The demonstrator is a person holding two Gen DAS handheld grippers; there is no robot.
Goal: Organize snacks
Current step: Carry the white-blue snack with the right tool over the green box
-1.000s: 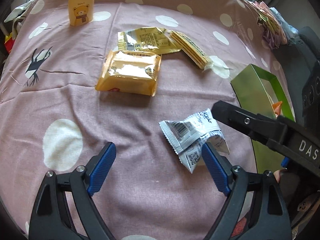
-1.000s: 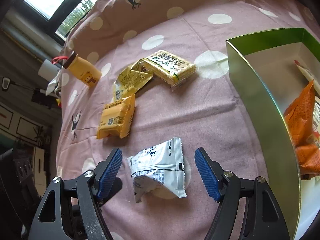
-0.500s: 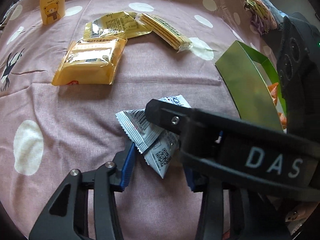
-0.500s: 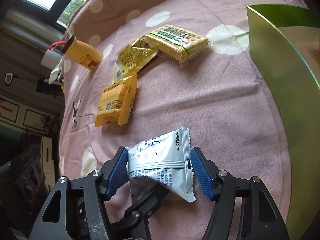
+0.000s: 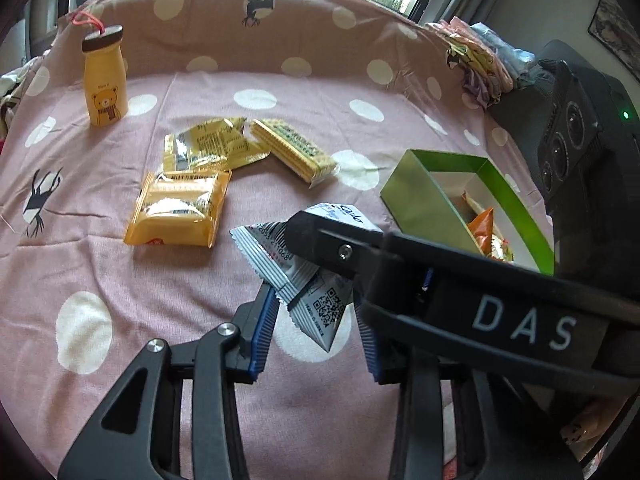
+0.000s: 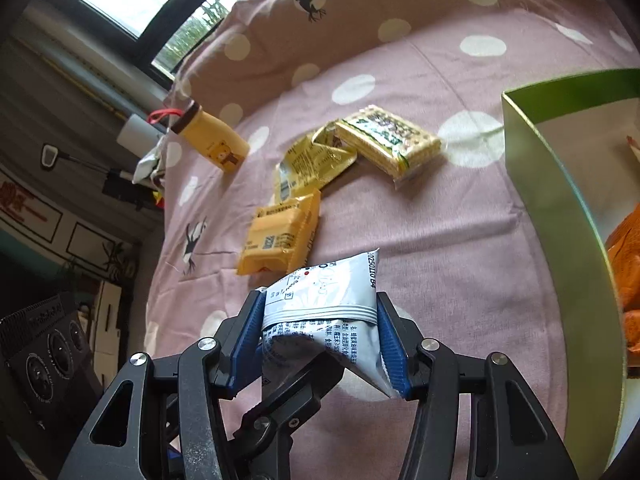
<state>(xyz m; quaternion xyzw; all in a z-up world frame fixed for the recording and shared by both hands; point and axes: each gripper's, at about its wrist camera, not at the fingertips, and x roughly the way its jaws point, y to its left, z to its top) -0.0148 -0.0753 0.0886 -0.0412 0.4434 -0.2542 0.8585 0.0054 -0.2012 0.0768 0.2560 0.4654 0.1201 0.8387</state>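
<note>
Right gripper (image 6: 320, 340) jaws just closed onto white snack packet (image 6: 332, 300); left gripper (image 5: 316, 332) jaws together, same packet between them.

White snack packet (image 6: 328, 312) crumpled, pinched up off bed.
Yellow packets (image 5: 180, 212) and cracker pack (image 5: 294, 150) flat, far left; green box (image 5: 420, 196) right.

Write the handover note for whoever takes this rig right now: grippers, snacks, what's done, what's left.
Right gripper: jaws have just been closing, pads pressed on the white snack packet.
Left gripper: shut on the same packet's lower corner.
On the pink dotted cloth: orange-yellow packet, flat yellow wrapper, cracker pack, bear bottle upright at the far left.
Green box on the right already holds an orange bag.
Left: box the white packet, then the three packs on the cloth.
</note>
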